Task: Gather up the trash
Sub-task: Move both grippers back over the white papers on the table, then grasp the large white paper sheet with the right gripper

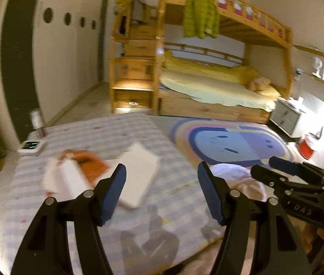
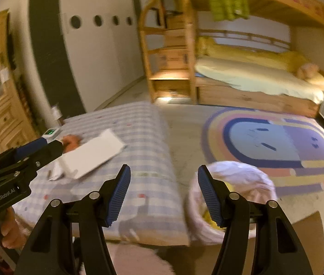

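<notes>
Blue ribbed pads frame the left wrist view: the left gripper [image 1: 161,194] stands spread, nothing between its jaws, hovering over the pale blue-and-white checked mattress [image 1: 116,133]. Towards the mattress's left edge lies the litter: a crumpled orange wrapper [image 1: 88,162] with a blurred white paper scrap [image 1: 67,178] overlapping it, and a flat white rectangular box [image 1: 139,171] nearer the middle. That spread looks ready for a pick, though which piece is meant I cannot tell. At the far left corner sit a small white device with a green display [image 1: 31,147] and a metal can [image 1: 36,122]. The right gripper [image 1: 276,167] pokes in from the right.

Over to the right wrist view: the right gripper [image 2: 163,193] is likewise spread and empty, straddling the mattress's right edge. Just off that edge, on the floor, stands the round waste bin lined with a pale pink bag [image 2: 237,183], something yellow inside, close by so the drop is short, I'd say. The left gripper [image 2: 33,146] reaches towards the litter.
</notes>
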Demonstrator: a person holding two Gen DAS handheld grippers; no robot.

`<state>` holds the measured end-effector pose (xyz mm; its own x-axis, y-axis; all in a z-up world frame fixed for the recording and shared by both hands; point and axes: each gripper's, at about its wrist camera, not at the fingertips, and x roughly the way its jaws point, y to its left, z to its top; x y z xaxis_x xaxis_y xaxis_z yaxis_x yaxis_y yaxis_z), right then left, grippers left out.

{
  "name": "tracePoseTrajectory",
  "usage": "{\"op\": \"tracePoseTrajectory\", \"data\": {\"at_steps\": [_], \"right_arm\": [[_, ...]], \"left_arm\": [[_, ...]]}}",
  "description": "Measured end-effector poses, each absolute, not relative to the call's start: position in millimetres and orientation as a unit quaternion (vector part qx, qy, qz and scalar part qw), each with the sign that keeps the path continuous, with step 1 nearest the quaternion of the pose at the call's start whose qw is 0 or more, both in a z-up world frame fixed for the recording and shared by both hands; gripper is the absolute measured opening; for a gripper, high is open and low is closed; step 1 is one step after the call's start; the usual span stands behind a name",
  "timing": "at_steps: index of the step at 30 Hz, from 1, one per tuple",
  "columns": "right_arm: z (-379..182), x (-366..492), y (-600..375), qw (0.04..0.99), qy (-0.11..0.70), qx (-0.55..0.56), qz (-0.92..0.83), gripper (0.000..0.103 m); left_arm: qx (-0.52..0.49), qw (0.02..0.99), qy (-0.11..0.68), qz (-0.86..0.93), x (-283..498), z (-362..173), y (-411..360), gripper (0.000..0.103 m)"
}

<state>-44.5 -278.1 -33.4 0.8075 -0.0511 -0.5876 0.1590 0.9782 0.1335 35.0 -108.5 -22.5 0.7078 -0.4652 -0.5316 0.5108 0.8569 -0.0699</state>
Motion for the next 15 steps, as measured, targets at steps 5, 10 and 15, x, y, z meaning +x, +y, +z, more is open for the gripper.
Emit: {"op": "tracePoseTrajectory", "data": {"at_steps": [5,10,15], "right_arm": [[-36.7,-24.6,-234.5,0.947,0.313,0.066,-0.018,0.062],[-45.8,-7.1,-190.5,0.946,0.322,0.043,0.013,0.062],[-58.3,11.6,-156.8,0.943,0.329,0.023,0.031,0.062]], "left_arm": [[0.029,0.939,0.278,-0.199,45.3,-33.7,-48.1,0.064],[0.009,0.947,0.287,-0.143,54.5,-48.2,2.5,0.064],[-0.003,0.952,0.285,-0.112,61.4,-58.5,23.5,0.066]]}}
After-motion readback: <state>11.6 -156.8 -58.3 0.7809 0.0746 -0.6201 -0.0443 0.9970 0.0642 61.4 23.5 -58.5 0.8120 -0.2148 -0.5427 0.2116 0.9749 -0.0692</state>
